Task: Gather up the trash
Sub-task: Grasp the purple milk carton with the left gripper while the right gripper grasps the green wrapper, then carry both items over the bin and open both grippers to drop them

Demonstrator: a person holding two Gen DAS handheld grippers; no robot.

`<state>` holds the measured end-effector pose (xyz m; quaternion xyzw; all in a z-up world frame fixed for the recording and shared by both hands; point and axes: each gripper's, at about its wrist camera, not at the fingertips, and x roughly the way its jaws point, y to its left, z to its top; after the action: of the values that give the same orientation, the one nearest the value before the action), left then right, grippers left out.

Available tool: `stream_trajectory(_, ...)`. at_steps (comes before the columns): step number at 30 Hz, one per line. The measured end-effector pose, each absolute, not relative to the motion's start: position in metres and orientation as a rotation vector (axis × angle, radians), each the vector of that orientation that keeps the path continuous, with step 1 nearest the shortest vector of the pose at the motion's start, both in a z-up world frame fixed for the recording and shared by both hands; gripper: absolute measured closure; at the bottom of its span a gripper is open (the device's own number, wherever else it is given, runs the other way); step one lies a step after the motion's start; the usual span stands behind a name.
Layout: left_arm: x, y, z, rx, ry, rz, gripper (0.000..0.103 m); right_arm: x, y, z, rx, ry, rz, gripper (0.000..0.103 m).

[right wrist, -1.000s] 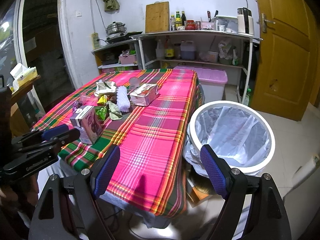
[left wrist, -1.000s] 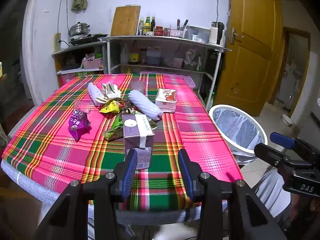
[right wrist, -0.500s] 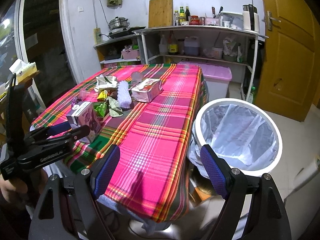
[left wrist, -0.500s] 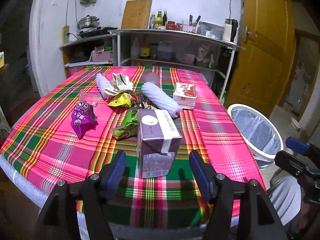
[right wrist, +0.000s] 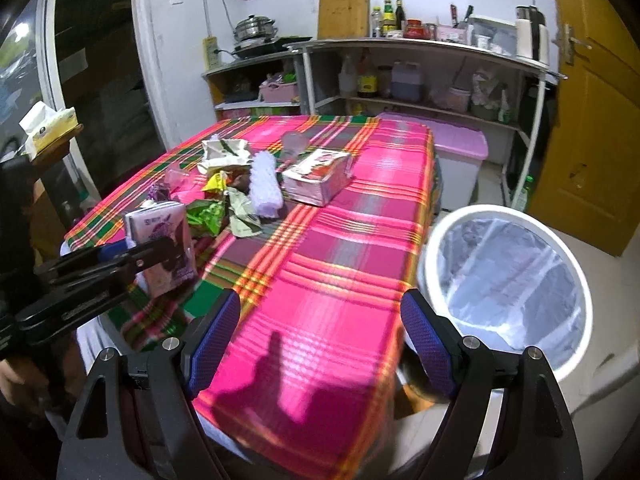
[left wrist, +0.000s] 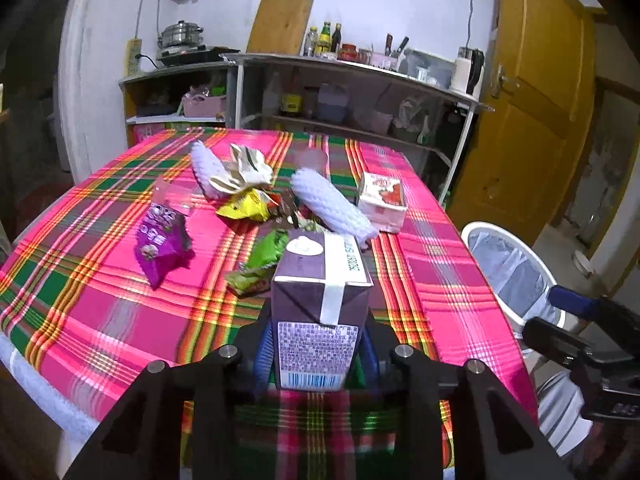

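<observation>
The left gripper (left wrist: 318, 354) has its blue pads set against both sides of the purple drink carton (left wrist: 320, 312), which stands upright near the front edge of the plaid tablecloth (left wrist: 440, 280); the jaws look closed on it. The right gripper (right wrist: 320, 336) hangs spread wide and empty above the cloth's near corner, the white lined trash bin (right wrist: 508, 276) just beside it on the floor. To do this well, I would squeeze low and evenly so the thin carton does not buckle or spill, then lift straight up before swinging toward the bin. Further back lie a purple snack bag (left wrist: 160, 244), green wrappers (left wrist: 260, 260), white foam fruit sleeves (left wrist: 332, 208) and a red-and-white carton (left wrist: 382, 204). Whether the purple drink carton is empty cannot be told, and motion blur softens the cloth under the jaws.
</observation>
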<state>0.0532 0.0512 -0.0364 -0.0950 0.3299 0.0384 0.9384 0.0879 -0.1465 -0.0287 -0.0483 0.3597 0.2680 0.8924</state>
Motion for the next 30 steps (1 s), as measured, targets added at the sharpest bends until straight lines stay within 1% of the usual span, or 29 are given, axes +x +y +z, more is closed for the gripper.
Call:
stream_trajectory(8,0.033,0.078,-0.021,-0.238,0.62,0.115,0.066,0.107,-0.098,-0.026,-0.11,0.772,0.659,0.021)
stream_trajectory(12,0.024,0.096,-0.015,-0.258,0.598,0.145,0.067,0.116,-0.071,-0.027,-0.12,0.78,0.701,0.023)
stream_trajectory(16,0.015,0.115,-0.015,-0.275,0.587,0.184,0.067,0.127,-0.043,-0.029,-0.128,0.809,0.744,0.025)
stream_trajectory(27,0.009,0.148,-0.019,-0.312,0.585,0.233,0.066,0.164,0.007,-0.042,-0.076,0.893,0.781,0.025)
stream_trajectory(30,0.009,0.153,-0.021,-0.316,0.586,0.232,0.066,0.174,0.015,-0.05,-0.063,0.943,0.765,0.025)
